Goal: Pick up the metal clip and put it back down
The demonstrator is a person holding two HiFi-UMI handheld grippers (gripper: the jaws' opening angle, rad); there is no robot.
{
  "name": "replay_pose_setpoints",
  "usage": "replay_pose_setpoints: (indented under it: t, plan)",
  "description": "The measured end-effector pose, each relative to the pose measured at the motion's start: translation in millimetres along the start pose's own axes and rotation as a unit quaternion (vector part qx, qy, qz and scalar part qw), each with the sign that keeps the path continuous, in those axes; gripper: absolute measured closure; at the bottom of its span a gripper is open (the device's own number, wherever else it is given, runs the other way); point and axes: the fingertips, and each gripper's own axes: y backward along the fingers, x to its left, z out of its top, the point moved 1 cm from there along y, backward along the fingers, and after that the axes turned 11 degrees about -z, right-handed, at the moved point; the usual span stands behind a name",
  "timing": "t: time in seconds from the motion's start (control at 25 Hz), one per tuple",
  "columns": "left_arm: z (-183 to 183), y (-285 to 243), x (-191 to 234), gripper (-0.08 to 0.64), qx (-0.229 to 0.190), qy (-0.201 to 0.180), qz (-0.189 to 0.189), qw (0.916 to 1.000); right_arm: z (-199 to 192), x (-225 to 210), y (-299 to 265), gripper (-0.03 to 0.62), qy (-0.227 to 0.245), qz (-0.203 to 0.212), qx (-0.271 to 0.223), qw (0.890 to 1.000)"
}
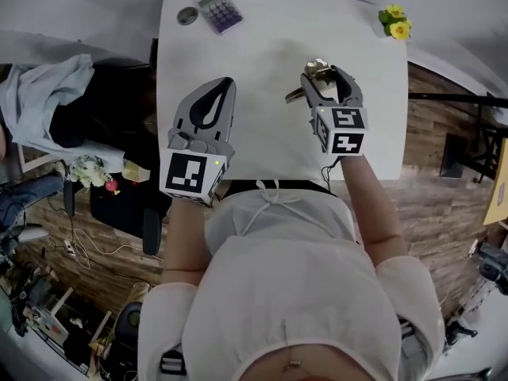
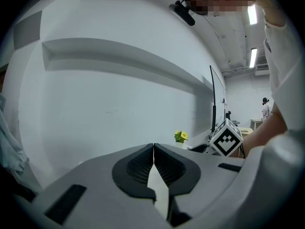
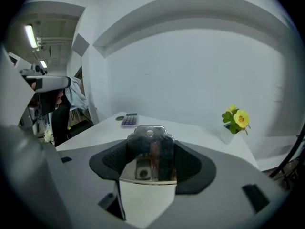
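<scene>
The metal clip [image 1: 316, 66] is a shiny silver spring clip, and my right gripper [image 1: 323, 75] is shut on it over the right half of the white table [image 1: 262, 133]. In the right gripper view the clip [image 3: 151, 151] fills the gap between the two dark pads, with its rounded end and small hole pointing forward. Over the table's left front part, my left gripper [image 1: 225, 83] has its jaws shut with nothing in them. In the left gripper view its tips [image 2: 153, 147] meet in a thin seam.
A purple calculator [image 1: 220, 10] and a small round object [image 1: 187, 15] lie at the table's far left corner. A small pot of yellow flowers [image 1: 395, 22] stands at the far right corner. Clothes on a chair [image 1: 48, 94] are left of the table.
</scene>
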Motion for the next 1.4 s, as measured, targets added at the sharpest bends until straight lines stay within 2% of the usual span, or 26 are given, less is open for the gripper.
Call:
replay_pose_setpoints:
  t: [0.24,0.44,0.68,0.96,1.08,1.2,1.32,1.4]
  plan:
    - [-20.5,-16.3,11.1,0.54,0.019,0.02,-0.001,0.9996,-43.4,4.0,-39.6,0.296,-0.005,0.004,0.067,0.998]
    - [-45.5,-23.4,17.0,0.54,0.07,0.027,-0.01,0.9971,-68.9,7.0,-60.8,0.296,-0.001,0.002,0.104,0.995]
    - [-61.7,-30.1,19.3,0.54,0.083,0.038,-0.017,0.9957,-93.5,8.8,-75.3,0.296,0.011,-0.005,0.137,0.99]
    - [-73.4,-28.7,20.0,0.54,0.105,0.033,-0.018,0.9938,-97.9,7.5,-79.2,0.295,0.004,-0.026,0.136,0.99]
    - [-68.6,-33.1,22.4,0.54,0.08,0.013,-0.019,0.9965,-97.8,6.3,-80.1,0.287,0.004,-0.033,0.136,0.99]
    - [-65.4,-32.1,20.1,0.54,0.075,0.01,-0.02,0.997,-97.7,7.2,-79.6,0.259,0.005,-0.033,0.134,0.99]
    - [-61.0,-29.1,15.1,0.54,0.071,0.01,-0.02,0.9972,-88.1,7.9,-73.7,0.212,-0.003,-0.023,0.113,0.993]
    - [-56.9,-26.1,11.8,0.54,0.067,0.009,-0.017,0.9976,-76.8,7.2,-66.8,0.211,-0.007,-0.02,0.09,0.996]
